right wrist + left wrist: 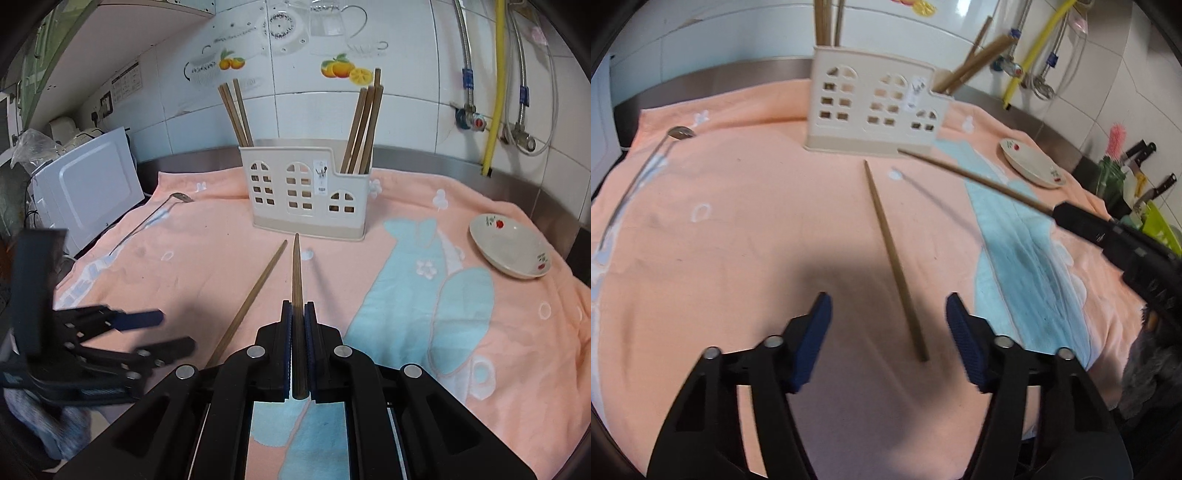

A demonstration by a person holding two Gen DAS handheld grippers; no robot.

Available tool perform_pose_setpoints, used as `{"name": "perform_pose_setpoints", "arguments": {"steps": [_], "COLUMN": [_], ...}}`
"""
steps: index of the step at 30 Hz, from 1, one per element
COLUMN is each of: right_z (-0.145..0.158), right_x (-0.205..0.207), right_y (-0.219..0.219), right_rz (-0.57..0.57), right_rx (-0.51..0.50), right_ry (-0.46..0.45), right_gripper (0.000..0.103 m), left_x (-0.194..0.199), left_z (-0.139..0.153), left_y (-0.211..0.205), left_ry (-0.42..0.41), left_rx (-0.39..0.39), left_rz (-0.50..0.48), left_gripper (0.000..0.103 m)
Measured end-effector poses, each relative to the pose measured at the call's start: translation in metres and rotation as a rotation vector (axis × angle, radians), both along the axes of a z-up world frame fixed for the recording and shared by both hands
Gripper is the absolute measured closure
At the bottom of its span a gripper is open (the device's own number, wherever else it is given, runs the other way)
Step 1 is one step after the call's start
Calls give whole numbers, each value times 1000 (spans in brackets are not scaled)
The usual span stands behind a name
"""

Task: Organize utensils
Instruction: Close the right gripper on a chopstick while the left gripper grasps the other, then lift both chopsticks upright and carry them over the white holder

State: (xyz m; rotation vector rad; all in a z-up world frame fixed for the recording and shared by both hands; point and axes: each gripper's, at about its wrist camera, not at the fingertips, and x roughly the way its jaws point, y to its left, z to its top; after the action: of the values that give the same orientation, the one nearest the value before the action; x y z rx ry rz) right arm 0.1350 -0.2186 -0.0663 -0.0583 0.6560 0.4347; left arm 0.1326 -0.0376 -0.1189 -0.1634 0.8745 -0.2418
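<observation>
A cream utensil holder stands at the back of the peach towel, with several wooden chopsticks upright in its two end compartments. One loose chopstick lies flat on the towel. My left gripper is open just above it, one blue pad on each side of its near half, neither pad touching it. My right gripper is shut on another chopstick, held off the towel with its thin tip toward the holder.
A long metal spoon lies on the towel at the left. A white saucer sits at the right. A white microwave stands beyond the left edge, and knives at the far right.
</observation>
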Motion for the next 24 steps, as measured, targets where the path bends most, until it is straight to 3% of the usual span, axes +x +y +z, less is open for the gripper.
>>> {"name": "perform_pose_setpoints", "arguments": {"steps": [10, 18, 24], "right_z": [-14, -19, -13], "right_x": [-3, -4, -4], "right_y": [-5, -8, -11], "right_rz": [-5, -9, -15], "right_rx": [-19, -16, -16], "right_ry": [42, 50, 37], "right_gripper": [96, 96, 96], "left_x": [16, 27, 32], "left_z": [-19, -30, -30], "left_y": [-19, -25, -35], "left_ry": [36, 74, 91], "left_rx": [-3, -8, 50], "left_rz": [-47, -34, -14], "left_gripper": [83, 87, 88]}}
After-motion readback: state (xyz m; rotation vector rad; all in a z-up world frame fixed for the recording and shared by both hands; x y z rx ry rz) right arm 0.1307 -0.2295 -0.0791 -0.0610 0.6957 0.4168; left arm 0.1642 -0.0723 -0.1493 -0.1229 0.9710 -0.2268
